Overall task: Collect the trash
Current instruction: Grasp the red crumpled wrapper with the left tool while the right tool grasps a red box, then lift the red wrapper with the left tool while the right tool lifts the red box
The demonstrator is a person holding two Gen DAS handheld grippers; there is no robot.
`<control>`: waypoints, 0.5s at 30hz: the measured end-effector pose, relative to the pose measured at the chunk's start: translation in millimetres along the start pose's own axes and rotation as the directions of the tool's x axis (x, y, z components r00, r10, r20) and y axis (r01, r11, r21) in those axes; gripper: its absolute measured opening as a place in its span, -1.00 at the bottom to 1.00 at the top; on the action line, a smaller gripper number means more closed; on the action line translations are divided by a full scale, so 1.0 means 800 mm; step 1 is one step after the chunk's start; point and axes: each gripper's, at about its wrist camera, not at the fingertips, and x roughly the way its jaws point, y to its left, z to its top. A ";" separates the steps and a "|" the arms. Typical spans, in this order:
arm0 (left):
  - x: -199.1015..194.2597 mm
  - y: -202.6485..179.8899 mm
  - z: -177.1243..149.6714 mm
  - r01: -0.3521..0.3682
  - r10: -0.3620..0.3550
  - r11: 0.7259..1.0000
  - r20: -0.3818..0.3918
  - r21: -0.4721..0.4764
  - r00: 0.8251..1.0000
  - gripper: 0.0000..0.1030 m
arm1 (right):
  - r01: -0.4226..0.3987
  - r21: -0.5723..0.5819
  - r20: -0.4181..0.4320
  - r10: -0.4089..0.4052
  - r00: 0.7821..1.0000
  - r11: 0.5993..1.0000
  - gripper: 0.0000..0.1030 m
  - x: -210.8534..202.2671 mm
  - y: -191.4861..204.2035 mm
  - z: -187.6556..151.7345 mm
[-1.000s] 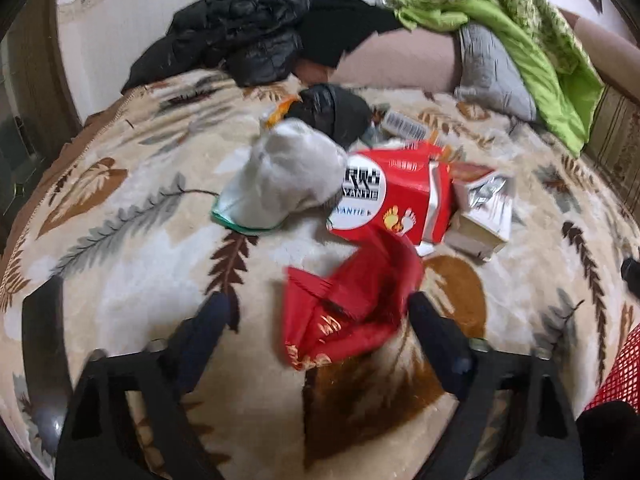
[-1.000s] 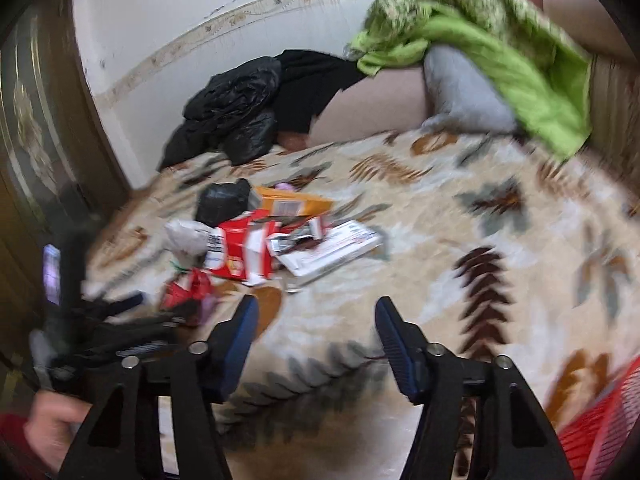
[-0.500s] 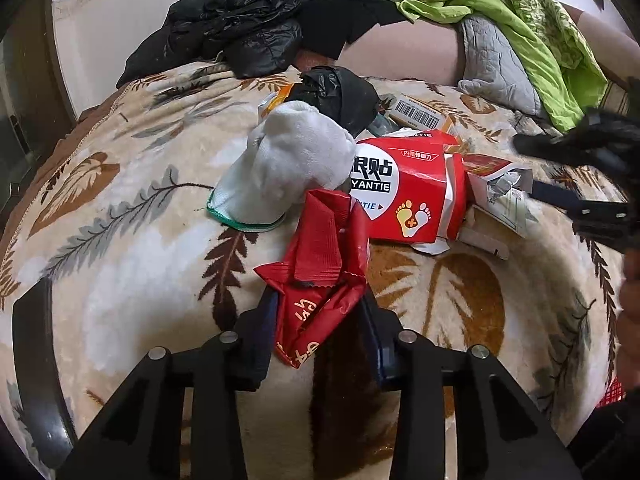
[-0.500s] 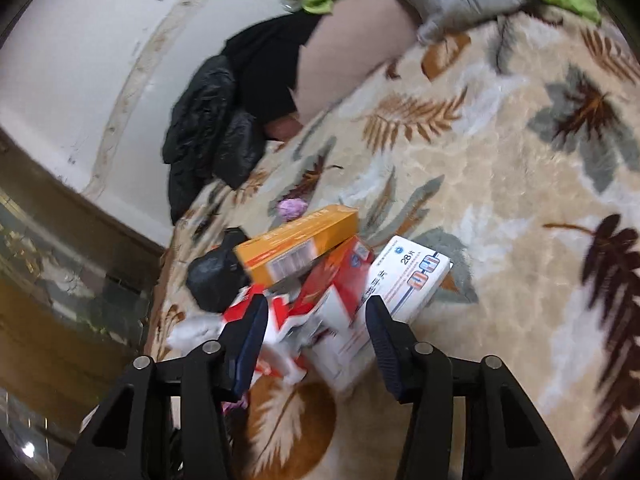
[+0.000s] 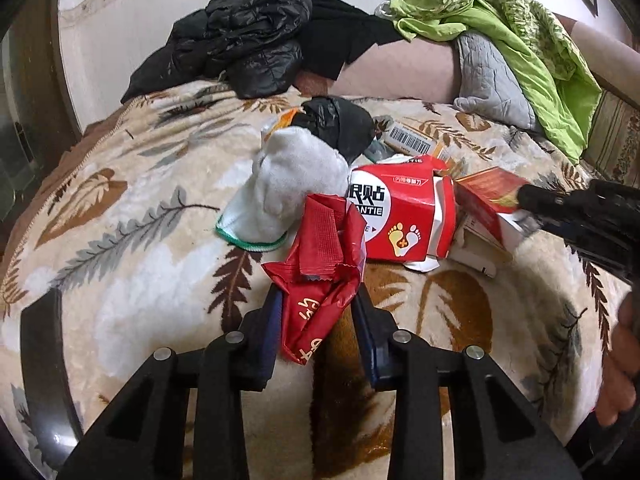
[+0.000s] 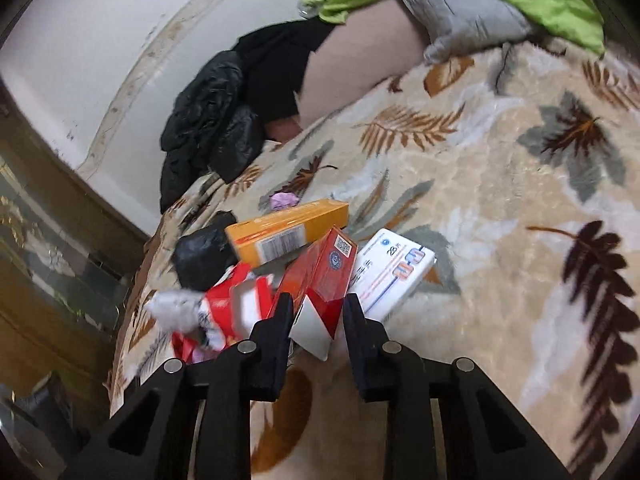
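Left wrist view, nearest: left gripper (image 5: 318, 312), fingers closing and clamped on the crumpled red foil wrapper (image 5: 320, 268), which stands up between the pads.
Just past the fingertips, left: white fluffy cloth with a green edge (image 5: 288, 188), lying on the cream leaf-patterned plush blanket (image 5: 120, 240).
Just past the fingertips, right: torn red carton printed with two feet (image 5: 404, 216), touching the wrapper.
Further right: right gripper (image 5: 524, 200), reaching in from the side at the red-and-white cardboard box (image 5: 488, 196).
Behind the cloth: crumpled black plastic bag (image 5: 340, 124).
Far back: black puffer jacket (image 5: 240, 48) and green blanket (image 5: 520, 28), heaped against the wall.

Right wrist view, nearest: right gripper (image 6: 316, 316), jaws closing, with the end of the red-and-white cardboard box (image 6: 324, 280) between the pads, both of which touch it.
Right of the fingers: flat white box with blue print (image 6: 392, 276), beside the red one.
Beyond the fingertips: long orange box with a barcode (image 6: 288, 232), lying across the pile.
Left of the fingers: same torn red carton (image 6: 240, 304).
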 end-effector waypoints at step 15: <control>-0.023 -0.012 -0.001 -0.068 0.062 0.996 0.088 0.066 0.994 -0.37 | 0.010 -0.176 0.064 0.001 0.998 0.984 -0.47 -0.047 0.042 -0.040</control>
